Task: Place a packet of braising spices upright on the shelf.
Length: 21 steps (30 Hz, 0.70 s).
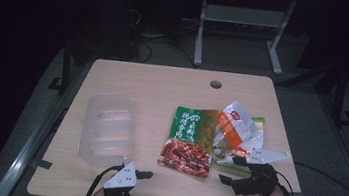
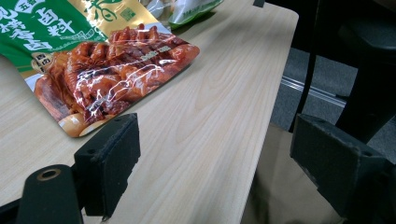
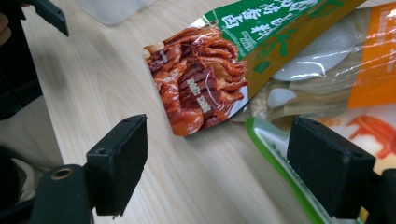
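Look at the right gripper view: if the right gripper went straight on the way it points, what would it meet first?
Probably the red-and-green snack packet, whose near corner lies ahead between the open jaws of the right gripper. The green-edged packet sits close by the right jaw, so depth is uncertain.

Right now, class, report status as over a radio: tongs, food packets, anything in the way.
Left tongs open, empty, near edge. Right tongs open, empty, beside packets. Green meat packet flat, overlapping orange packet. Clear tray off left, not obstructing.
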### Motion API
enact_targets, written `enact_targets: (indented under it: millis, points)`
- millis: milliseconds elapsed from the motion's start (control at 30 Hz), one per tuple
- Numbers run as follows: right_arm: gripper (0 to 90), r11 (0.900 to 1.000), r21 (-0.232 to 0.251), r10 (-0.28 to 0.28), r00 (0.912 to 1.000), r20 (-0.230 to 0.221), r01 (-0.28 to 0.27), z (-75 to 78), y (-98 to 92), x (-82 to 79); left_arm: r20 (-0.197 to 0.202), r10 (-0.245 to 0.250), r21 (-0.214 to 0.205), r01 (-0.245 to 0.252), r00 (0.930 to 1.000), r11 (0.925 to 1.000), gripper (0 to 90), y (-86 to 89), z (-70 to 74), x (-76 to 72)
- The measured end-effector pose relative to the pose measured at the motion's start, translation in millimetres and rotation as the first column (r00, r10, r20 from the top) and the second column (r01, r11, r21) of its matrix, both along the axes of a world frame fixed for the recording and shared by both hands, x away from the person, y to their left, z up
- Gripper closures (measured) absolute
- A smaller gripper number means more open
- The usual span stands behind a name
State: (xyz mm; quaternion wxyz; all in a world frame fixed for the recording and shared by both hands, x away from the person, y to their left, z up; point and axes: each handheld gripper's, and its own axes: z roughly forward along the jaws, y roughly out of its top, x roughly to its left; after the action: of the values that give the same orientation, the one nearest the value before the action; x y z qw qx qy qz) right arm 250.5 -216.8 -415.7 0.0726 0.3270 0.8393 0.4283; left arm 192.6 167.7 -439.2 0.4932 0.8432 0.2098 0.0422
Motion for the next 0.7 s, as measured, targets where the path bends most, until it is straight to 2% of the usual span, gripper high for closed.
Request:
enact_targets:
  millis: [367,533,567,667,700]
  points:
    - [20.0,0.9999,-0.005,-0.016,0.9998,0.006,0.016,18.6,11.0,30.1,0.0,-0.001,0.003,0.001,1.0,1.0,15.7,0.4,-0.2,0.6]
    - [20.5,0.9992,-0.023,-0.034,0.9994,-0.01,0.034,24.8,22.3,52.8,-0.001,0.0,0.0,0.0,1.0,1.0,15.7,1.0,-0.3,1.1]
    - [20.5,0.9992,-0.023,-0.034,0.9994,-0.01,0.034,24.8,22.3,52.8,-0.001,0.0,0.0,0.0,1.0,1.0,15.7,1.0,-0.3,1.1]
    - [21.2,0.9979,-0.034,-0.057,0.9975,-0.043,0.056,25.5,28.1,68.3,-0.001,-0.002,0.0,0.002,1.0,1.0,15.7,0.5,-0.3,0.8]
    - [21.2,0.9979,-0.034,-0.057,0.9975,-0.043,0.056,25.5,28.1,68.3,-0.001,-0.004,0.001,0.004,1.0,1.0,15.7,0.2,-0.4,0.9]
